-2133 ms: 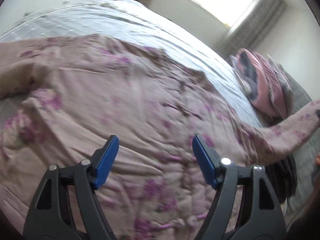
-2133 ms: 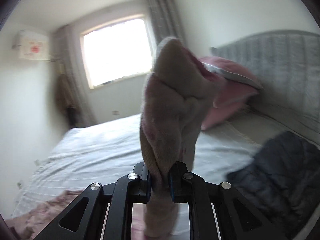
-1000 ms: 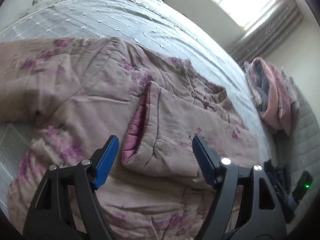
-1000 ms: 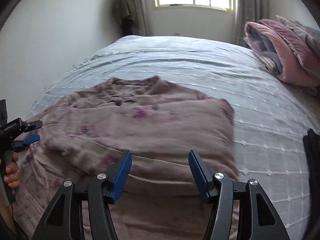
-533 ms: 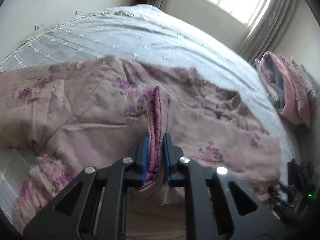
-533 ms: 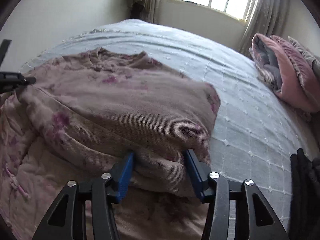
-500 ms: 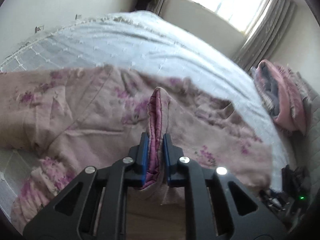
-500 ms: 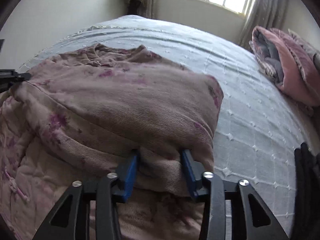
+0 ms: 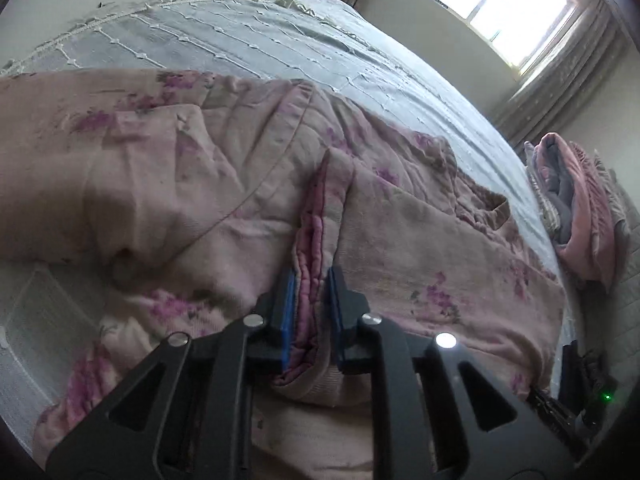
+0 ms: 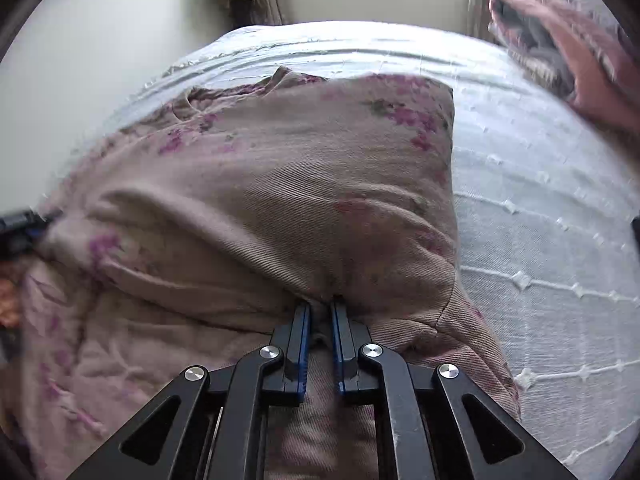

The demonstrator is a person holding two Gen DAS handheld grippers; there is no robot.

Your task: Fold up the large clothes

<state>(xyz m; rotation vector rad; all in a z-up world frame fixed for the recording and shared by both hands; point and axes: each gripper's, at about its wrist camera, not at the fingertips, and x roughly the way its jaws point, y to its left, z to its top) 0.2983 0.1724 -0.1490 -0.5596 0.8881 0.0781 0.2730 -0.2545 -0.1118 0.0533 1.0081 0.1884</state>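
Note:
A pale pink quilted garment with purple flowers (image 9: pixel 168 184) lies spread on a bed, one side folded over its body (image 10: pixel 304 184). My left gripper (image 9: pixel 310 280) is shut on an upright ridge of the cloth that shows a deeper pink lining. My right gripper (image 10: pixel 320 312) is shut on a pinch of cloth at the near edge of the folded-over part. In the right wrist view the left gripper's dark tip (image 10: pixel 24 224) sits at the garment's far left edge. What lies under the folded layers is hidden.
The pale grey-white bedspread (image 9: pixel 256 36) runs beyond the garment and to its right (image 10: pixel 540 208). Pink and grey bedding is piled near the headboard (image 9: pixel 580 216) (image 10: pixel 568 52). A dark object with a green light (image 9: pixel 592 384) lies at the bed's near right. A window (image 9: pixel 492 8) and curtains stand behind.
A second ago both grippers hung open over the garment. Both have come down and closed on folds of cloth, the left first. The cloth now bunches up between the pads.

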